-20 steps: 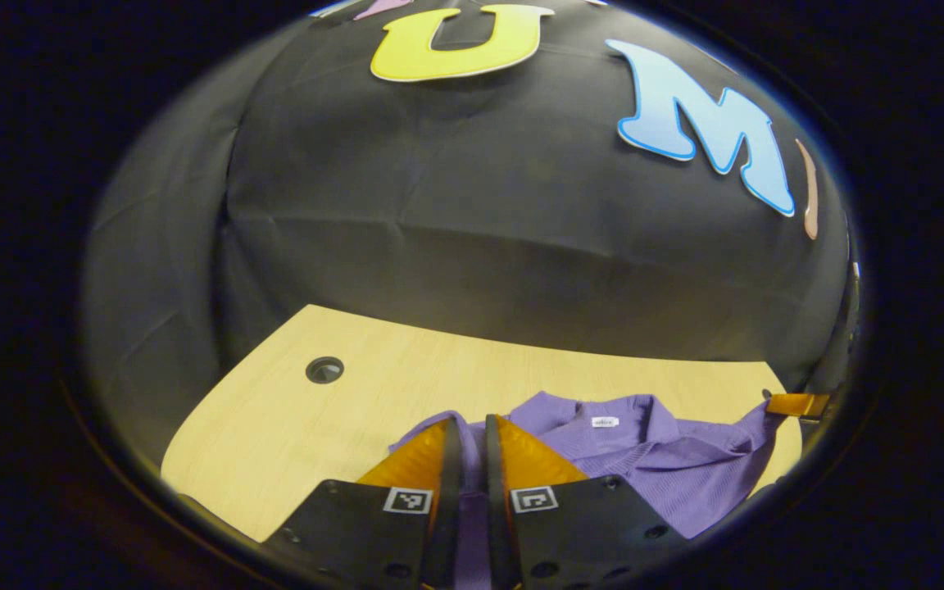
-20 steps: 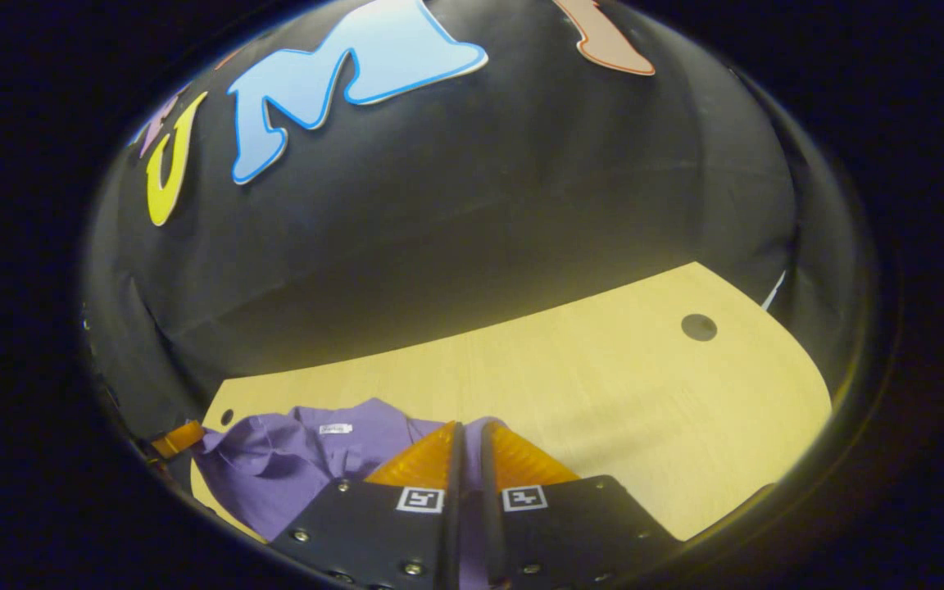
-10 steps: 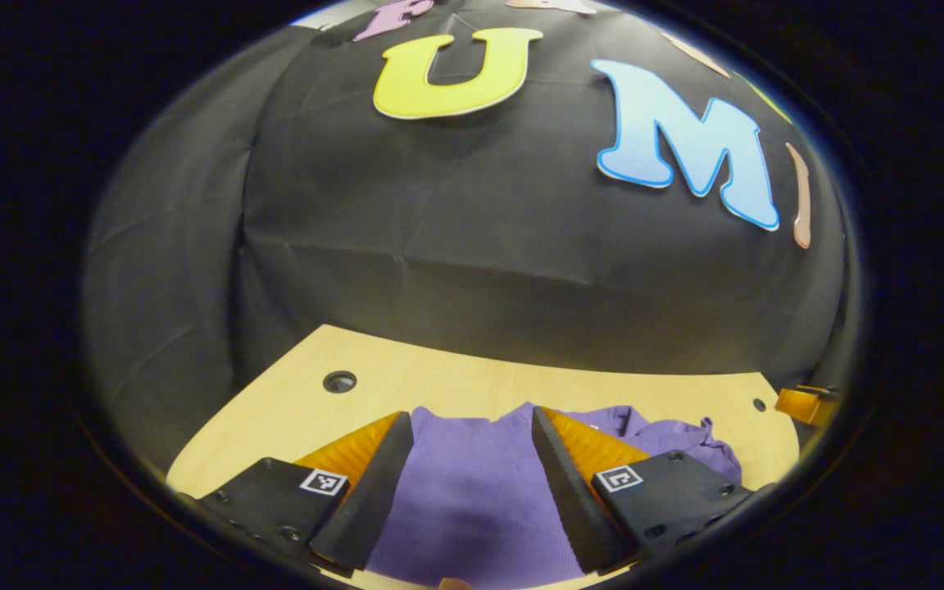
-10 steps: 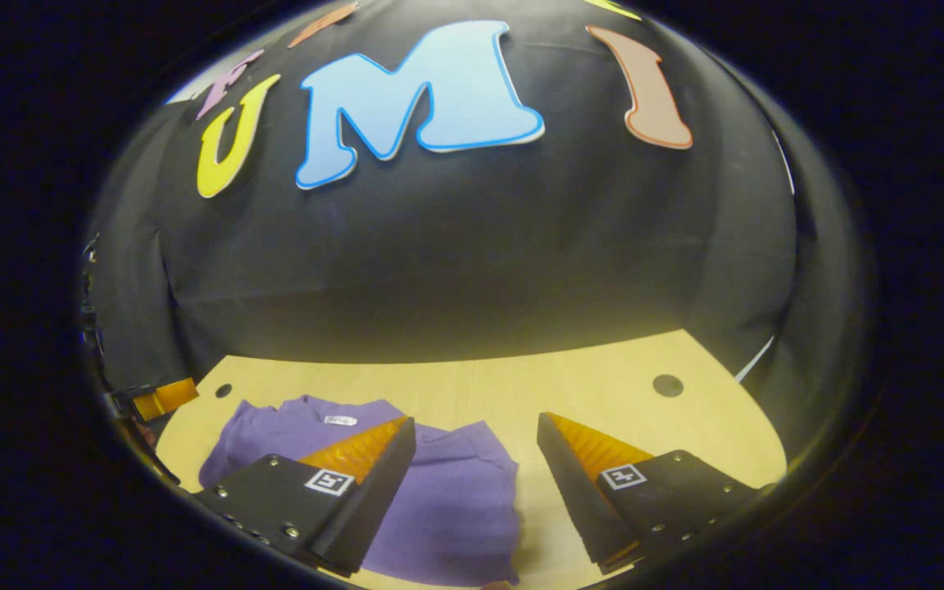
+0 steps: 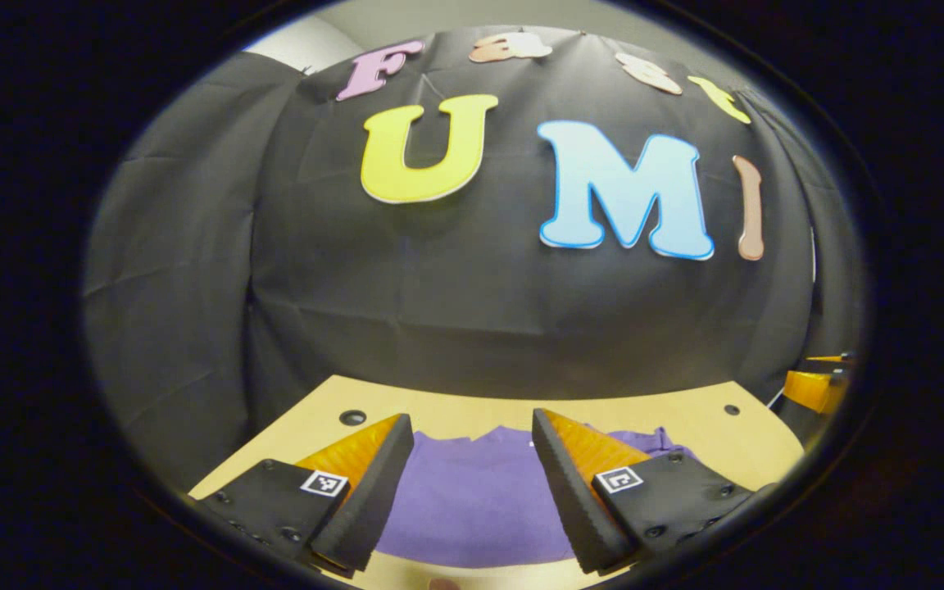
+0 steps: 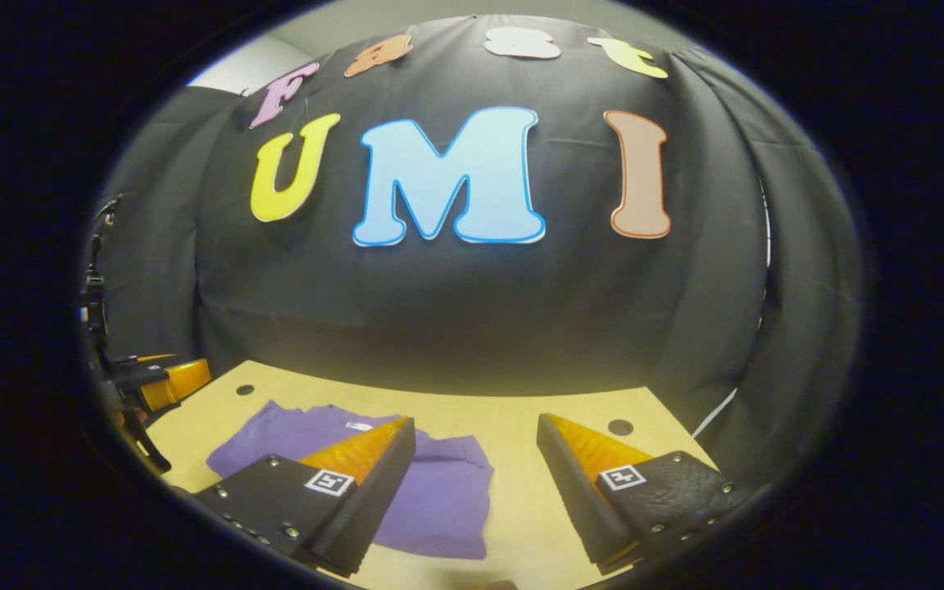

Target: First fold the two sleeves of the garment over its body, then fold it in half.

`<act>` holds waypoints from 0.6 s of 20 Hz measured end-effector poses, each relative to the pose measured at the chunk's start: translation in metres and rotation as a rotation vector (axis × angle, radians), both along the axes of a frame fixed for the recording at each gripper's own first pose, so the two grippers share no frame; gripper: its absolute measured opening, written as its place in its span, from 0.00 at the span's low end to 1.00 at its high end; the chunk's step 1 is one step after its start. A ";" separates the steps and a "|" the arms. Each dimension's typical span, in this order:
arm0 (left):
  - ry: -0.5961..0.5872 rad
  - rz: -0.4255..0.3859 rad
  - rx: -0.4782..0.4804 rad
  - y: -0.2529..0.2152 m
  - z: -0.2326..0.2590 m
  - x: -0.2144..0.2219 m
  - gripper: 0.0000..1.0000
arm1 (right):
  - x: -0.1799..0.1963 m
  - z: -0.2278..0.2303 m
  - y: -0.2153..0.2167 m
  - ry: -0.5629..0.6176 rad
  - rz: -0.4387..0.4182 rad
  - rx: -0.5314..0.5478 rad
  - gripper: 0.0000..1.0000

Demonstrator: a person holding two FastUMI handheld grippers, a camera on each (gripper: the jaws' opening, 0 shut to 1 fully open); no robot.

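Left gripper view looks low across a pale wooden table (image 5: pixel 710 414) toward the black cloth wall (image 5: pixel 472 311) of the booth. The left gripper (image 5: pixel 472 434) hangs above the table with its two fingers spread wide apart and nothing between them but air. Seen through that gap, the purple garment (image 5: pixel 472 500) lies flat on the tabletop as a compact folded shape, its near edge straight and close to the table's front edge. A bit of looser purple cloth pokes out past the finger on the view's right side. A round hole (image 5: pixel 351 417) sits in the table near its far corner on the view's left, and a smaller one (image 5: pixel 732 409) toward the other far corner. At the view's right rim the other gripper shows partly, off the table's side; its state cannot be told from there.

Right gripper view has the right gripper (image 6: pixel 476 442) also held up over the table (image 6: pixel 513 418), fingers wide open and gripping nothing. From here the garment (image 6: pixel 439 500) lies mostly behind the finger on the view's left, a small white tag (image 6: pixel 359 426) at its collar end toward the wall. The left gripper appears at this view's left edge, beside the table
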State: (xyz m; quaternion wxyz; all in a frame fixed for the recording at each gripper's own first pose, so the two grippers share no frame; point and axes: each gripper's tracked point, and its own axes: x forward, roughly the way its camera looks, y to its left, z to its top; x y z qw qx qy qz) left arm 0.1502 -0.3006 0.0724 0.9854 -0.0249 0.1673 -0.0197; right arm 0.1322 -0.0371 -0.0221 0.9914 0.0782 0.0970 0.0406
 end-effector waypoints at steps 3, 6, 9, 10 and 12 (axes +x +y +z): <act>-0.051 -0.026 -0.006 -0.008 0.025 -0.024 0.94 | -0.026 0.017 0.000 -0.033 -0.025 0.005 0.89; -0.086 -0.054 0.006 -0.010 0.042 -0.044 0.94 | -0.046 0.028 0.007 -0.049 -0.039 -0.014 0.93; -0.100 -0.060 0.003 -0.003 0.053 -0.063 0.94 | -0.062 0.029 0.021 -0.043 -0.037 -0.008 0.89; -0.103 -0.059 0.000 -0.001 0.054 -0.069 0.94 | -0.070 0.030 0.028 -0.044 -0.037 -0.003 0.89; -0.118 -0.059 -0.007 0.005 0.058 -0.078 0.94 | -0.081 0.035 0.038 -0.062 -0.040 -0.019 0.93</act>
